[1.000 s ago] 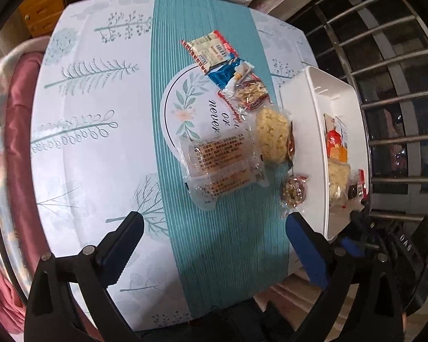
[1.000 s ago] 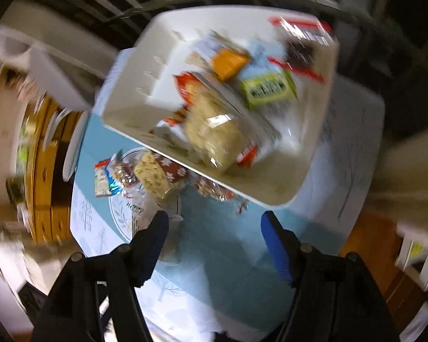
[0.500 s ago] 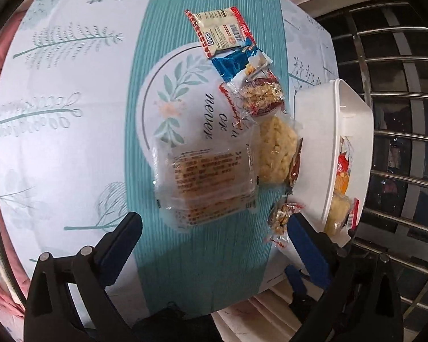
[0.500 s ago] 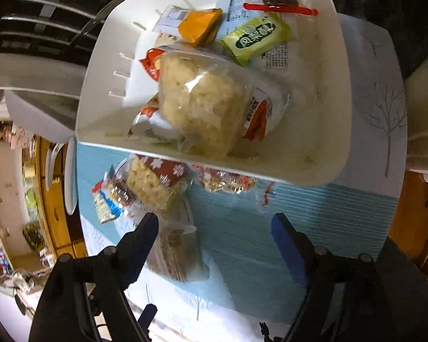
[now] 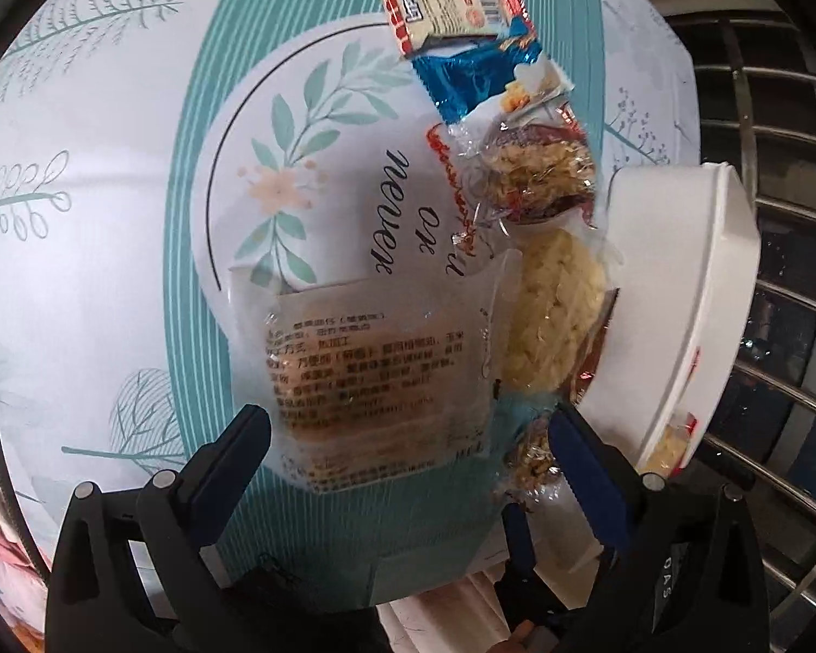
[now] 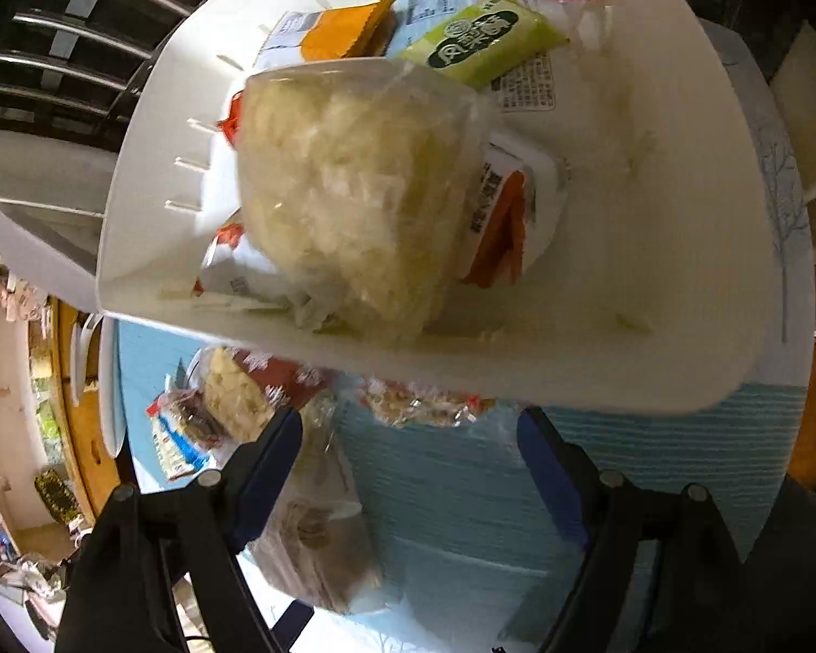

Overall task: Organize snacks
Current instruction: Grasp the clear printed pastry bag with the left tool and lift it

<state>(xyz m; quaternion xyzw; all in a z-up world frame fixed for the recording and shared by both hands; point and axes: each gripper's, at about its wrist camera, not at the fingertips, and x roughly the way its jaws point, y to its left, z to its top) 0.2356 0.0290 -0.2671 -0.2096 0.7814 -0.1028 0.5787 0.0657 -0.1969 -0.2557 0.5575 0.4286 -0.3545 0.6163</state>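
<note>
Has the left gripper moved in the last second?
Yes. The left gripper has come down toward the clear cracker pack on the tablecloth, which now looms larger between its open jaws.

A home: patterned tablecloth (image 5: 109,217), wooden cabinet (image 6: 76,435), barred window (image 5: 778,217).

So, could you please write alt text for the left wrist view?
Open left tongs hover over a clear snack packet on a teal-and-white tablecloth. A line of other snack packets runs beyond it beside a white bin on the right.
</note>
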